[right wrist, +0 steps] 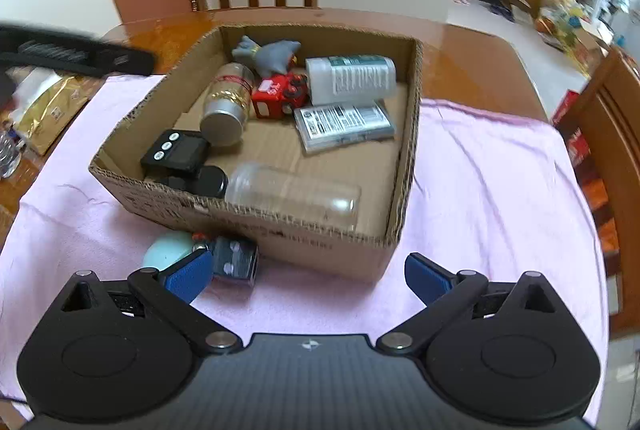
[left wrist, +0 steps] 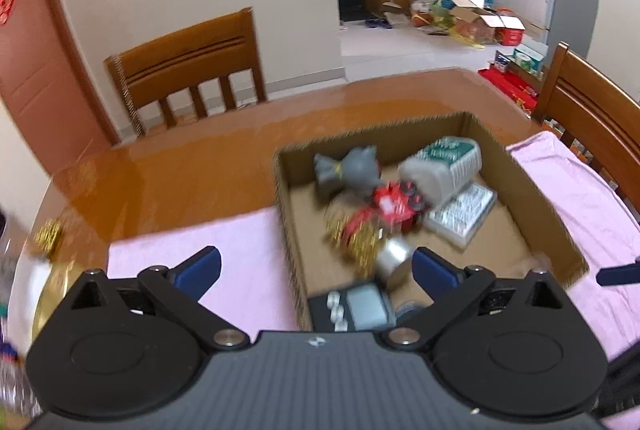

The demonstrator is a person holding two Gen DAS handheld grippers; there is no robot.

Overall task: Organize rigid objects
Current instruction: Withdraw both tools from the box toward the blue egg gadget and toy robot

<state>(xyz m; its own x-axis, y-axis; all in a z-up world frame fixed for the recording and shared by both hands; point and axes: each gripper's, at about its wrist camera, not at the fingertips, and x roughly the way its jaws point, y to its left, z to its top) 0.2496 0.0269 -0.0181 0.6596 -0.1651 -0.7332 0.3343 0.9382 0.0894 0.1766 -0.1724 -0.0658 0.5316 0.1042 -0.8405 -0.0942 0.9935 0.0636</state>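
Observation:
An open cardboard box (right wrist: pixel 280 230) sits on a pink cloth (right wrist: pixel 480 190). It holds a grey toy (right wrist: pixel 268 55), a white bottle (right wrist: pixel 352 76), a red toy car (right wrist: pixel 280 96), a clear case (right wrist: pixel 344 126), a silver can (right wrist: pixel 226 110), a black timer (right wrist: pixel 176 150) and a clear jar (right wrist: pixel 292 192). My left gripper (left wrist: pixel 316 266) hangs open over the near left wall of the box (left wrist: pixel 286 210), just above the blurred can (left wrist: pixel 394 258), gripping nothing. My right gripper (right wrist: pixel 308 270) is open and empty before the box. A teal ball (right wrist: pixel 168 250) and a small black object (right wrist: pixel 234 260) lie by its left finger.
The cloth covers part of a glossy wooden table (left wrist: pixel 200 170). Wooden chairs (left wrist: pixel 188 70) stand at the far side and at the right (right wrist: pixel 612 150). Gold packets (right wrist: pixel 52 110) and other clutter lie on the table to the left of the cloth.

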